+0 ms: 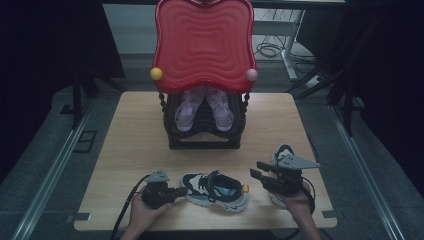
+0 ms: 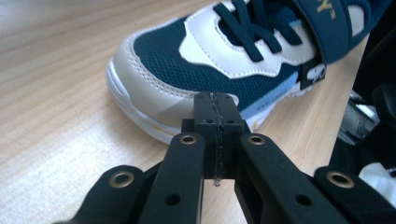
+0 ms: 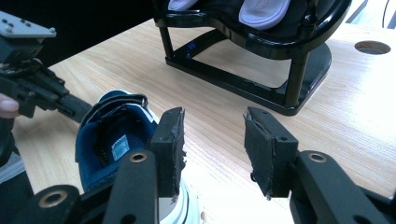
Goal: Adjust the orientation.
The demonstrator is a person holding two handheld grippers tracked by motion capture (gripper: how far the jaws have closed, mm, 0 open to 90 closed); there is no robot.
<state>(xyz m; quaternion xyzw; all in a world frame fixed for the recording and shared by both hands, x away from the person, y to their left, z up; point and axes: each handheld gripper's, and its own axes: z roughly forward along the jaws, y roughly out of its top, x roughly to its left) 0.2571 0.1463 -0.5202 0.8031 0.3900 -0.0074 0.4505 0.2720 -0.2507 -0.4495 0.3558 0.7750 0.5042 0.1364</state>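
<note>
Navy-and-white sneaker (image 1: 215, 190) lies flat on desk (image 1: 130, 145), near front edge, long axis crosswise, toe toward my left gripper (image 1: 181, 191), jaws closed empty. My right gripper (image 1: 256, 172): jaws open, empty.

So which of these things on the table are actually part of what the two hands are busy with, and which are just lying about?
Part of the job:
- blue-and-white sneaker, at the toe of which the shut left gripper sits
- right gripper, jaws open, near its heel
- black shoe rack

Just lying about:
- pair of lilac sandals in the rack
- red wavy panel
- second sneaker behind the right gripper
</note>
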